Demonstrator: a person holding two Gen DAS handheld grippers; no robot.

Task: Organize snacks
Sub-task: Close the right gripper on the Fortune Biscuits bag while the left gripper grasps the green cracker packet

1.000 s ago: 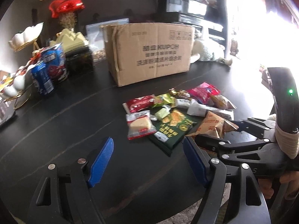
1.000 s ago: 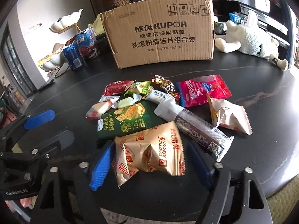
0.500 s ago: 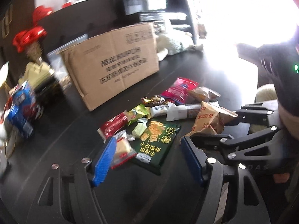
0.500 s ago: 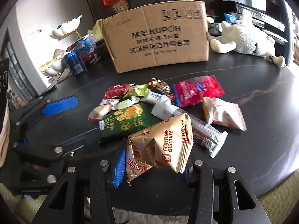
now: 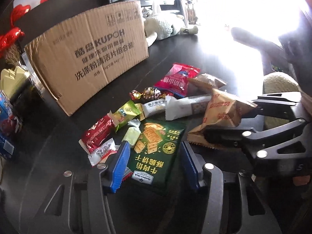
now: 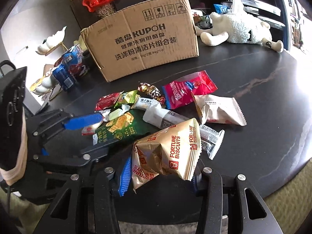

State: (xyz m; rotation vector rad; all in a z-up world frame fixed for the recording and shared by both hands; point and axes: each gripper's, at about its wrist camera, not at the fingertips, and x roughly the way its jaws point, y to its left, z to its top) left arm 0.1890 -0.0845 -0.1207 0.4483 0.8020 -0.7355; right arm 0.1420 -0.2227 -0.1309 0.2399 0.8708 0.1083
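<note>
Right wrist view: the right gripper (image 6: 159, 172) is clamped on the gold foil Fortune Biscuits packet (image 6: 167, 152), lifted near the bench's front edge. The left gripper (image 5: 154, 165) straddles the green cracker pack (image 5: 156, 150), jaws wide. Next, I'd guess: carry the packet into the brown cardboard box (image 6: 142, 41).

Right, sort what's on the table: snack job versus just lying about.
Job:
- gold Fortune Biscuits bag, held by right gripper
- green cracker packet, between left gripper fingers
- brown cardboard box

Lying about:
- white plush lamb
- red foil ornament
</note>
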